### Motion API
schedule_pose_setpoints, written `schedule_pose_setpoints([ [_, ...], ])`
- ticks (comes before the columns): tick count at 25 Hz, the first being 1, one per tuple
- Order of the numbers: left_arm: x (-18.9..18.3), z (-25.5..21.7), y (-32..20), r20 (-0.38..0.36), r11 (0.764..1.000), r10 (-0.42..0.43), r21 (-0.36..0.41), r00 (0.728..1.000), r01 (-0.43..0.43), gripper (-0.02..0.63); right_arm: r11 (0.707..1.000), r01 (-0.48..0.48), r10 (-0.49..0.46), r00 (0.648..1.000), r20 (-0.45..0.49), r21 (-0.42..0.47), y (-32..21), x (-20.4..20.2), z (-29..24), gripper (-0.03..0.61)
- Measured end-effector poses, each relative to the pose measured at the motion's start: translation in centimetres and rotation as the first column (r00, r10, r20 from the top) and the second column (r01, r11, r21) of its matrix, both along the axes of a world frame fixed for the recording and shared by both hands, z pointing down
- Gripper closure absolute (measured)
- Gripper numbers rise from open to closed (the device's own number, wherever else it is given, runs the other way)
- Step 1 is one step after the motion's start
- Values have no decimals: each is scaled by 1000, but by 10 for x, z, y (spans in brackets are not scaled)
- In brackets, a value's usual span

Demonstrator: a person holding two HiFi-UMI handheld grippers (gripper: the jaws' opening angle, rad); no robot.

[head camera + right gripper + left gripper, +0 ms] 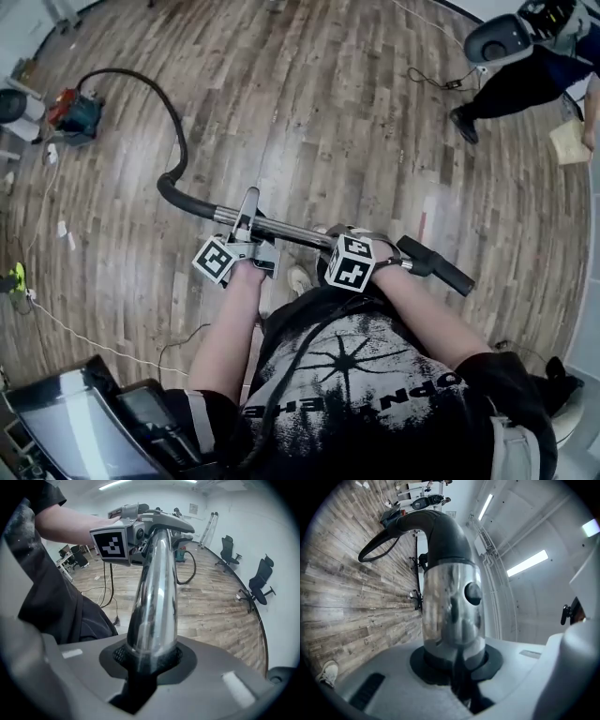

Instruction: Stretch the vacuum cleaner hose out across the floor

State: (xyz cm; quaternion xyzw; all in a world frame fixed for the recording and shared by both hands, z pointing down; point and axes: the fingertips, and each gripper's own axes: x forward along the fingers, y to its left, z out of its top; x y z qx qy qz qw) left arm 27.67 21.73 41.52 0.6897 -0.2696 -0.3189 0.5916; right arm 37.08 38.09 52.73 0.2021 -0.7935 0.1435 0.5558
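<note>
A red and teal vacuum cleaner stands on the wood floor at the far left. Its black hose curves from it to a chrome wand that I hold crosswise in front of me. My left gripper is shut on the wand near the hose end. My right gripper is shut on the wand further right, just before the black handle. The left gripper view shows the wand clamped between the jaws and the hose looping over the floor. In the right gripper view the wand runs up to the left gripper's marker cube.
A person in dark trousers stands at the far right, near a thin cable on the floor. A white cord crosses the floor at the left. Office chairs line the curved wall. My shoe is below the wand.
</note>
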Motion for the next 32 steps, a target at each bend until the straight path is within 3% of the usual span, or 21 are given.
schedule_pose_setpoints([
  [9, 19, 4, 8, -12, 999, 44, -5, 999, -44, 560, 999, -52, 51, 998, -44, -9, 14, 17, -12, 482],
  [14, 85, -2, 20, -3, 997, 66, 34, 998, -66, 560, 998, -65, 66, 998, -15, 17, 26, 75, -6, 482],
  [20, 162, -13, 34, 18, 997, 78, 22, 997, -78, 560, 996, -85, 85, 996, 6, 16, 42, 147, -9, 480],
  [27, 252, -21, 54, 31, 998, 30, 57, 999, -31, 561, 998, -33, 32, 999, 20, 48, 54, 244, -10, 479],
  [32, 287, -26, 61, 36, 997, -21, 73, 999, 19, 561, 994, 11, -10, 1000, -3, 107, 52, 289, -17, 474],
])
